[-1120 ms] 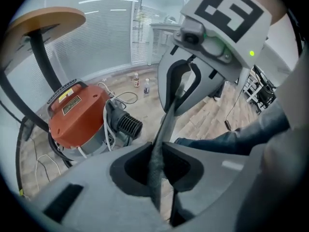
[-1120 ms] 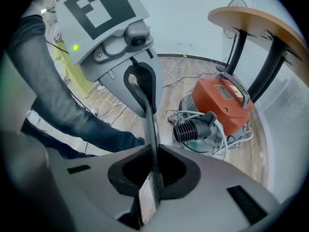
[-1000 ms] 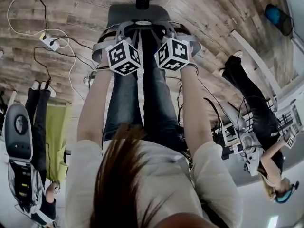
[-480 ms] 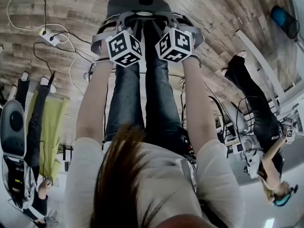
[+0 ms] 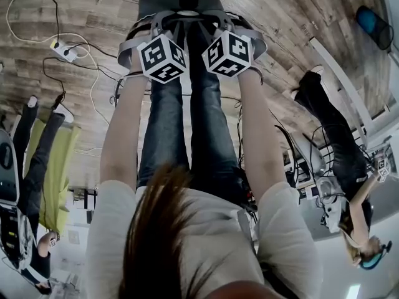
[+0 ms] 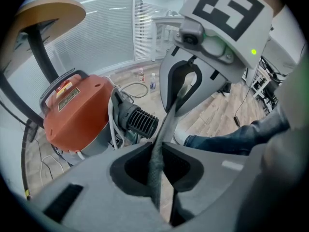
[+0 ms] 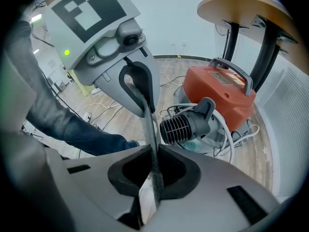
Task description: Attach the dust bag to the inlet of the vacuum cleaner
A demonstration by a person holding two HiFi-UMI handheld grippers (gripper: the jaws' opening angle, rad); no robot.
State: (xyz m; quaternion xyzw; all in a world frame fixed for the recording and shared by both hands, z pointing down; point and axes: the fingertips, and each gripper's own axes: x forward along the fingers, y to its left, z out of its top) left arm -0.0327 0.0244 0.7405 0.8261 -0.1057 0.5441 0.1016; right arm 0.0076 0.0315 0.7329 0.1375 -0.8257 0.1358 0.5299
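While we look along the left gripper, we see its two jaws pressed on a thin edge of grey cloth, which is the dust bag. This cloth runs as a tight strip up to the right gripper, which stands opposite, and there the jaws also pinch it. In the right gripper view it is the same picture from the other side: the jaws are closed on the grey strip, with no gap beside it. So the bag hangs in the air between both grippers and touches nothing else that we can see. The vacuum cleaner, with an orange top and a grey drum, stands on the wooden floor behind the bag and apart from it, beside the leg of a round table. A black ribbed part sticks out of it toward the grippers; whether this is the inlet we cannot tell. From the head view, the two marker cubes are close together over the person's legs.
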